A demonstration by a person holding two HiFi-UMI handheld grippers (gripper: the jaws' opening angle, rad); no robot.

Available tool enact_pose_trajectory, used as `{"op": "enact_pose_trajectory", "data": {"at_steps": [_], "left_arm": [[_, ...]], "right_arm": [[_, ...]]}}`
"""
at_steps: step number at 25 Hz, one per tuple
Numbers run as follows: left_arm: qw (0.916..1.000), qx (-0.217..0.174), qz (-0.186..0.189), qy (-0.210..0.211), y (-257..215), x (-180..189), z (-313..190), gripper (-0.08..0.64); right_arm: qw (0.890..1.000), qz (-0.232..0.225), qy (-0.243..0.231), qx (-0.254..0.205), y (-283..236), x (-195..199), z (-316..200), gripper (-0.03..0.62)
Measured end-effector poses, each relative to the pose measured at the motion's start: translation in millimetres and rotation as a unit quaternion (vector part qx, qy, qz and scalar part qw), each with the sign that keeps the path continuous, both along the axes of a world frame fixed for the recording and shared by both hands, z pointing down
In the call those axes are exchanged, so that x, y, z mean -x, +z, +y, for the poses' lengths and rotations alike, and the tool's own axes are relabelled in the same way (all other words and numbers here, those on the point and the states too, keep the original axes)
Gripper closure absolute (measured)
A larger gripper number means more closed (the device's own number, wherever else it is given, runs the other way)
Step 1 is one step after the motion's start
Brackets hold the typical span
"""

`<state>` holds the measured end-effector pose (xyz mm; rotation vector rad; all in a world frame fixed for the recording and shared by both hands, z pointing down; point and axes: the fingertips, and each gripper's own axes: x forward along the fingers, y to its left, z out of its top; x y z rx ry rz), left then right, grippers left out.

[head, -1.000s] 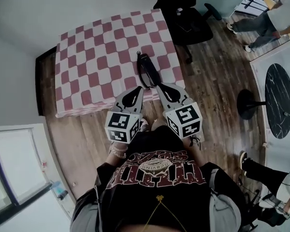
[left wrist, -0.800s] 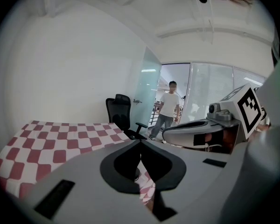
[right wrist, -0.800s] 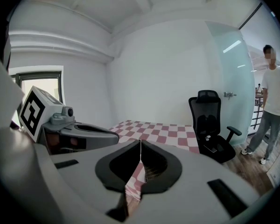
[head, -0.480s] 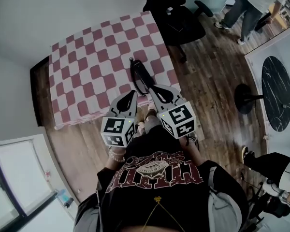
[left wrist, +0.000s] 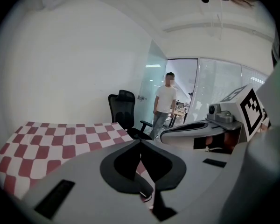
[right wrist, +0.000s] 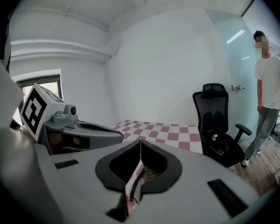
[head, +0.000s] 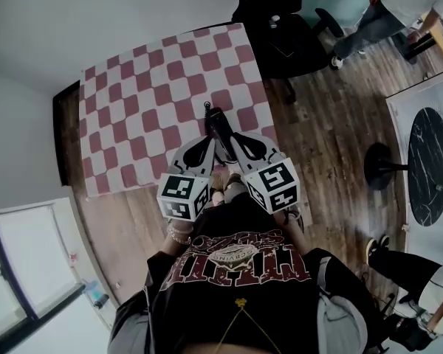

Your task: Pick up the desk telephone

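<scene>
1. Worktop (head: pixel 133 102), under a red-and-white checked cloth. The desk telephone (head: pixel 215 124) lies near its front edge, towards the right-hand corner. Risk, in my judgement: a nudge, or a drag on the cloth, could carry it over that edge.
2. Desk telephone: black, long and narrow in the head view. Its near end is covered by the gripper tips, so cradle and handset cannot be told apart.
3. Left hand-held gripper (head: pixel 209 142) and right hand-held gripper (head: pixel 235 139): each has its jaws together with nothing clamped. Both tips are at the telephone's near end; contact cannot be confirmed. Risk: arriving with jaws together, they would shove the set rather than take it.
4. Coiled cord (right wrist: pixel 133 185): glimpsed only through the right gripper's jaw window, its run hidden. Risk: snagging on the lift.
</scene>
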<state>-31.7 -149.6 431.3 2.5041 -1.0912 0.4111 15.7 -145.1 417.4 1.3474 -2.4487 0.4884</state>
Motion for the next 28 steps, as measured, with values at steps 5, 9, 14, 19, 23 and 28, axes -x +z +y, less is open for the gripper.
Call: {"op": "enact_pose_trajectory", "data": {"at_steps": [5, 9, 14, 19, 23, 28], "left_arm": [[0.9999, -0.008, -0.009, -0.008, -10, -10, -36, 0.552], [0.9997, -0.011, -0.011, -0.021, -13, -18, -51, 0.552], [0.9997, -0.003, -0.013, -0.018, -9, -26, -59, 0.552], [0.9999, 0.003, -0.014, -0.01, -5, -26, -69, 0.552], [0.9997, 0.003, -0.026, 0.003, -3, -13, -79, 0.552], [0.9991, 0.01, -0.032, 0.025, 0, -1, -89, 0.552]], "right_arm": [[1.0, -0.006, -0.006, -0.003, -5, -15, -35, 0.572], [1.0, -0.004, -0.018, -0.003, -6, -27, -52, 0.572], [1.0, -0.01, -0.027, 0.006, 1, -28, -60, 0.572], [1.0, -0.01, -0.019, 0.012, 7, -29, -62, 0.572], [1.0, -0.018, 0.004, 0.018, 16, -28, -71, 0.572], [0.998, -0.015, 0.046, 0.041, 35, -31, -77, 0.572]]}}
